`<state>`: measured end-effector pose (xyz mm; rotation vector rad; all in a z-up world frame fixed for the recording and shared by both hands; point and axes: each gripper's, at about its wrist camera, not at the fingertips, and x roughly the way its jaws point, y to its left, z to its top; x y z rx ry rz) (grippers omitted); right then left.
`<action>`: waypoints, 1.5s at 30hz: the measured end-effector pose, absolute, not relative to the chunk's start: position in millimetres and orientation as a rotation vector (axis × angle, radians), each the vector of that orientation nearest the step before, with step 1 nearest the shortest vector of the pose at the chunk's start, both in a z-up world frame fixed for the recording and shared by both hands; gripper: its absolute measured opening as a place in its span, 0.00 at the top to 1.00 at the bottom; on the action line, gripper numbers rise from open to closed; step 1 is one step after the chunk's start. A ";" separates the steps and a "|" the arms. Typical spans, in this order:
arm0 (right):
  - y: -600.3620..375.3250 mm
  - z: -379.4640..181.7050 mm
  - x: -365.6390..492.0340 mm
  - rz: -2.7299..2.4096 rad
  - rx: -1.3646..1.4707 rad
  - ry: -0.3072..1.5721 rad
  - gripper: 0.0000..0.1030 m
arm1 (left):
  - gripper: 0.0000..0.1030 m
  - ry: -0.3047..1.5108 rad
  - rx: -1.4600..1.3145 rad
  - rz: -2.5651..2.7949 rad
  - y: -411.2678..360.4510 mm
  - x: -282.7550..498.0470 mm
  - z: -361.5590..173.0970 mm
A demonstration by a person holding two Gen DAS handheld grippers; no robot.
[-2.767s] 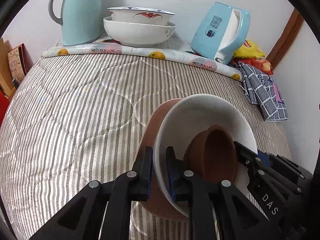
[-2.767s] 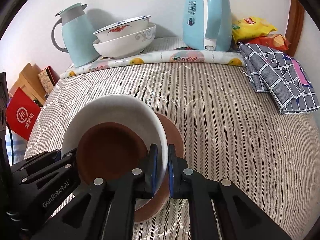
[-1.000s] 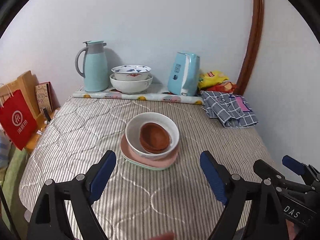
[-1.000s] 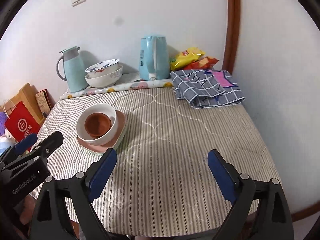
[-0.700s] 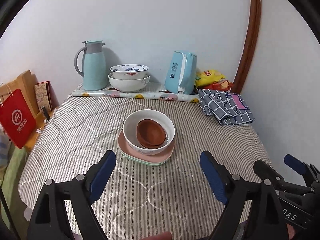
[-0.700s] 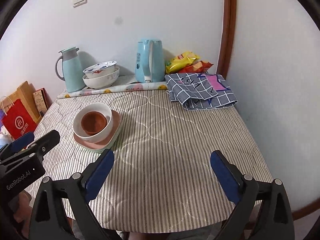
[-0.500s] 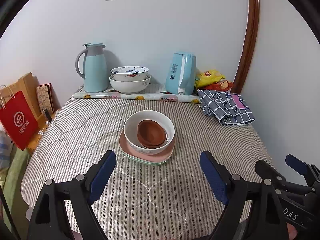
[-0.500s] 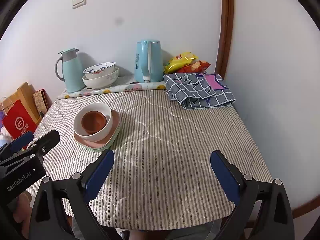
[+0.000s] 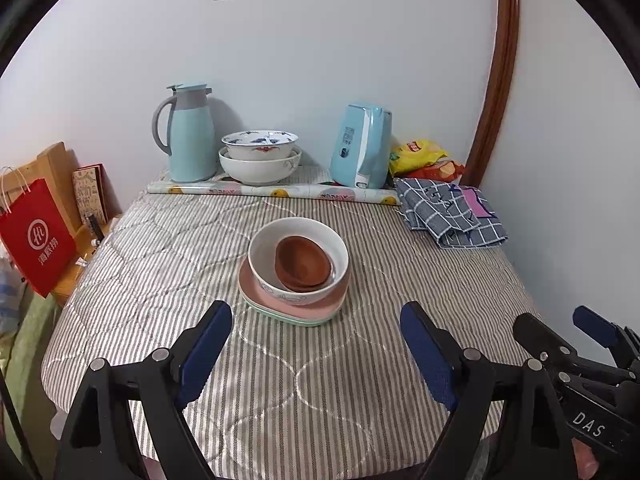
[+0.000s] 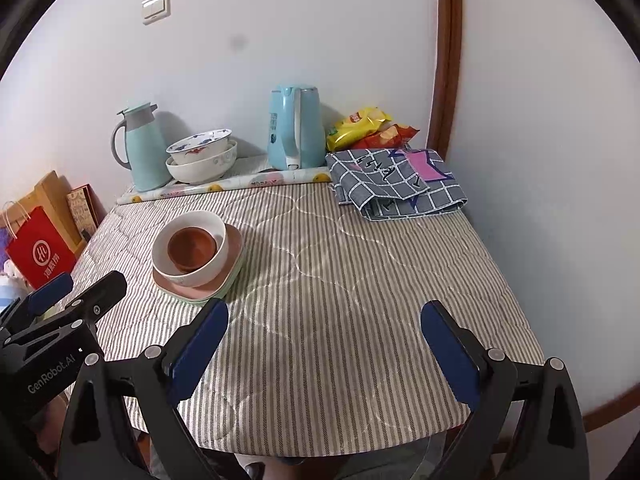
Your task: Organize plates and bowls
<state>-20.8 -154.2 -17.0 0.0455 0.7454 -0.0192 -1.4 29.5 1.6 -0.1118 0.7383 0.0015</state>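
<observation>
A: What do we see at the left of the frame?
B: In the left wrist view, our left claw (image 9: 316, 344) stands wide apart, holding nothing.

A: And the centre?
B: The brown bowl (image 9: 303, 263) sits inside the white bowl (image 9: 264, 276), on a pink plate (image 9: 332, 300) over a green plate (image 9: 280, 314), mid-frame on the striped bench (image 9: 160, 264).

A: The right?
B: In the right wrist view, our right claw (image 10: 324, 344) gapes apart at lower centre, empty, well clear of the stack.
</observation>
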 end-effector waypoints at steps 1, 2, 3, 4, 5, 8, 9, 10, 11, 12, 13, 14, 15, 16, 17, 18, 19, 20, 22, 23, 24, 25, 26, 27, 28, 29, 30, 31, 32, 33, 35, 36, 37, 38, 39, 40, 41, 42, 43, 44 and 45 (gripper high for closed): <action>-153.1 -17.0 -21.2 -0.016 0.045 0.745 0.07 | 0.17 0.739 -0.115 0.001 30.3 -1.8 1.9; -151.7 -16.9 -21.4 -0.015 0.045 0.746 0.07 | 0.17 0.736 -0.116 0.006 30.8 -2.5 2.4; -150.8 -17.0 -21.6 -0.014 0.043 0.747 0.07 | 0.17 0.734 -0.114 0.009 30.9 -2.9 3.0; -149.5 -17.0 -22.2 -0.013 0.042 0.747 0.07 | 0.17 0.733 -0.110 0.008 30.7 -2.8 3.3; -149.1 -17.0 -22.5 -0.011 0.041 0.747 0.07 | 0.16 0.733 -0.107 0.009 30.4 -3.1 3.9; -147.5 -16.8 -23.4 -0.009 0.039 0.747 0.07 | 0.16 0.730 -0.111 0.012 30.8 -3.9 4.1; -147.6 -17.0 -23.6 -0.009 0.039 0.747 0.07 | 0.16 0.731 -0.111 0.012 30.8 -4.0 4.0; -147.6 -17.0 -23.8 -0.009 0.040 0.748 0.07 | 0.16 0.730 -0.110 0.014 30.7 -4.1 4.1; -147.4 -16.9 -23.4 -0.007 0.041 0.748 0.07 | 0.16 0.729 -0.110 0.017 30.8 -4.3 4.2; -147.1 -16.7 -23.5 -0.007 0.040 0.748 0.07 | 0.16 0.729 -0.109 0.016 30.7 -4.2 4.2; -146.9 -16.7 -23.5 -0.008 0.041 0.749 0.07 | 0.16 0.730 -0.110 0.017 30.9 -4.2 4.1; -147.1 -16.7 -23.5 -0.006 0.041 0.749 0.07 | 0.16 0.730 -0.110 0.018 31.0 -4.4 4.1; -147.2 -16.8 -23.8 -0.004 0.042 0.748 0.07 | 0.16 0.729 -0.110 0.019 31.0 -5.1 4.1; -146.7 -16.8 -24.1 -0.002 0.040 0.748 0.07 | 0.16 0.727 -0.110 0.018 31.1 -5.4 4.2; -146.3 -16.9 -24.2 -0.003 0.037 0.747 0.07 | 0.16 0.727 -0.110 0.018 31.4 -5.5 4.1; -145.7 -17.0 -24.0 -0.004 0.035 0.748 0.07 | 0.16 0.728 -0.109 0.020 31.3 -5.5 4.0; -145.3 -17.0 -24.4 -0.002 0.035 0.749 0.07 | 0.16 0.728 -0.109 0.019 31.0 -5.4 4.2; -145.1 -16.6 -24.8 0.000 0.037 0.749 0.07 | 0.16 0.727 -0.109 0.018 30.4 -5.5 4.6; -145.3 -16.2 -25.4 -0.001 0.039 0.747 0.07 | 0.16 0.726 -0.107 0.019 29.9 -5.7 4.8; -145.4 -16.2 -25.5 0.000 0.040 0.748 0.07 | 0.16 0.726 -0.107 0.019 29.7 -5.7 4.7; -145.4 -16.2 -25.5 -0.001 0.042 0.748 0.07 | 0.16 0.727 -0.108 0.019 29.8 -5.6 4.8; -145.3 -16.2 -25.7 0.000 0.042 0.748 0.07 | 0.16 0.728 -0.108 0.020 29.6 -5.8 4.8; -145.4 -15.7 -26.5 -0.001 0.042 0.747 0.07 | 0.16 0.728 -0.109 0.019 29.8 -6.0 5.2; -145.4 -15.6 -26.8 -0.001 0.043 0.747 0.07 | 0.16 0.728 -0.110 0.020 29.8 -6.2 5.6; -145.5 -15.7 -26.2 -0.001 0.044 0.748 0.07 | 0.16 0.728 -0.110 0.020 29.9 -6.3 5.7; -145.4 -15.7 -26.5 0.001 0.043 0.747 0.07 | 0.16 0.728 -0.108 0.019 30.1 -6.3 5.7; -145.4 -15.5 -26.6 0.000 0.042 0.747 0.07 | 0.16 0.728 -0.108 0.020 30.2 -6.1 5.5; -146.0 -15.4 -26.7 0.000 0.042 0.747 0.07 | 0.16 0.727 -0.108 0.020 30.4 -6.4 5.9; -146.1 -15.5 -26.6 0.000 0.042 0.748 0.07 | 0.16 0.726 -0.108 0.020 30.3 -6.5 6.1; -146.0 -15.4 -26.6 0.000 0.042 0.747 0.07 | 0.16 0.725 -0.109 0.019 30.5 -6.6 6.3; -146.0 -15.4 -26.5 -0.001 0.042 0.747 0.07 | 0.16 0.724 -0.108 0.020 30.4 -6.5 6.4; -146.2 -15.4 -26.6 -0.001 0.042 0.747 0.07 | 0.16 0.725 -0.108 0.021 30.4 -6.7 6.3; -146.3 -15.4 -26.7 -0.001 0.042 0.747 0.07 | 0.16 0.726 -0.109 0.021 30.4 -6.8 6.3; -146.3 -15.5 -27.1 -0.001 0.043 0.747 0.07 | 0.16 0.724 -0.109 0.020 30.4 -6.9 6.4; -146.2 -15.6 -27.4 0.000 0.042 0.746 0.07 | 0.16 0.724 -0.108 0.020 30.4 -6.8 6.3; -146.2 -15.8 -28.1 -0.001 0.042 0.745 0.07 | 0.16 0.724 -0.108 0.022 30.4 -6.9 6.3; -146.2 -16.1 -28.2 -0.001 0.041 0.745 0.07 | 0.16 0.724 -0.107 0.024 30.2 -6.8 6.4; -146.6 -16.6 -28.0 -0.001 0.040 0.746 0.07 | 0.16 0.723 -0.107 0.026 30.3 -6.4 6.5; -146.7 -17.2 -27.5 -0.002 0.041 0.747 0.07 | 0.16 0.721 -0.106 0.027 30.0 -6.2 6.7; -146.7 -17.7 -27.0 -0.002 0.041 0.748 0.07 | 0.16 0.718 -0.104 0.028 29.7 -6.1 6.8; -147.1 -18.2 -26.7 -0.002 0.043 0.749 0.07 | 0.16 0.713 -0.098 0.026 29.1 -6.1 6.8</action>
